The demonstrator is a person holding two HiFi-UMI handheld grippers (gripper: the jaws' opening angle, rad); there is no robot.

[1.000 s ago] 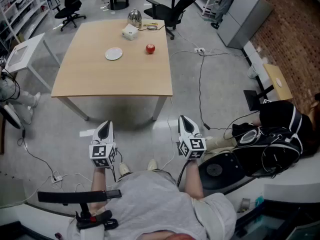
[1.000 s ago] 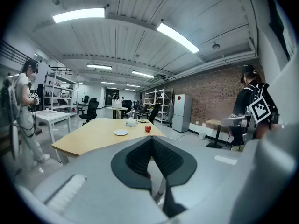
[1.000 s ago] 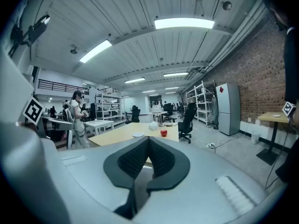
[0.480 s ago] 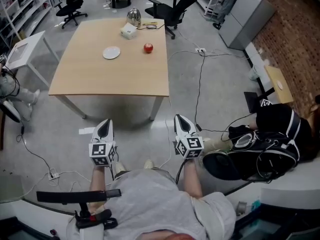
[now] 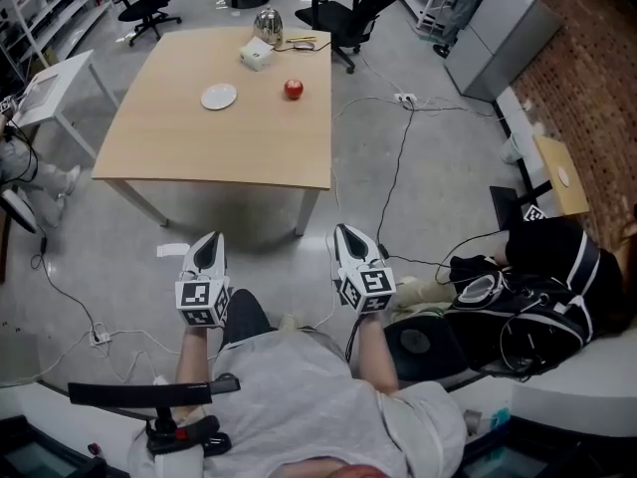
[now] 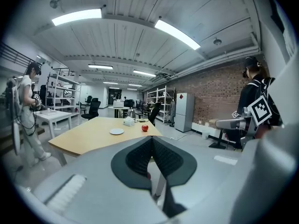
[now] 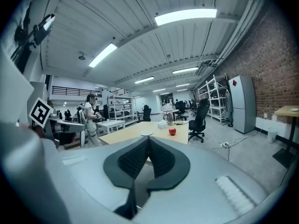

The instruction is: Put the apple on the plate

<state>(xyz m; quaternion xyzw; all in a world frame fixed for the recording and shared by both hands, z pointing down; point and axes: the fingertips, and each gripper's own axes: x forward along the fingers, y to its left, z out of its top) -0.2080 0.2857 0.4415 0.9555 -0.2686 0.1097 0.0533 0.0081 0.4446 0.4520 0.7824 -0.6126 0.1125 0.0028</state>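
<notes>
A red apple [image 5: 293, 89] lies on the far part of a wooden table [image 5: 179, 157], to the right of a small white plate [image 5: 218, 96]. Both grippers are held over the floor well short of the table. My left gripper [image 5: 208, 244] is shut and empty; along its closed jaws I see the apple [image 6: 145, 128] and the plate [image 6: 116, 131] far ahead. My right gripper [image 5: 348, 234] is also shut with nothing in it, and the apple [image 7: 172, 131] and plate [image 7: 146, 133] show far ahead of it too.
A white box [image 5: 256, 56] and a metal kettle [image 5: 267, 25] stand at the table's far edge. Cables [image 5: 398, 157] run over the floor right of the table. Office chairs [image 5: 348, 13] stand behind it. A white side table [image 5: 45, 88] is at the left, a seated person [image 5: 557, 287] at the right.
Both grippers have moved forward toward the table, which now sits a little nearer in the head view. Their jaws stay shut.
</notes>
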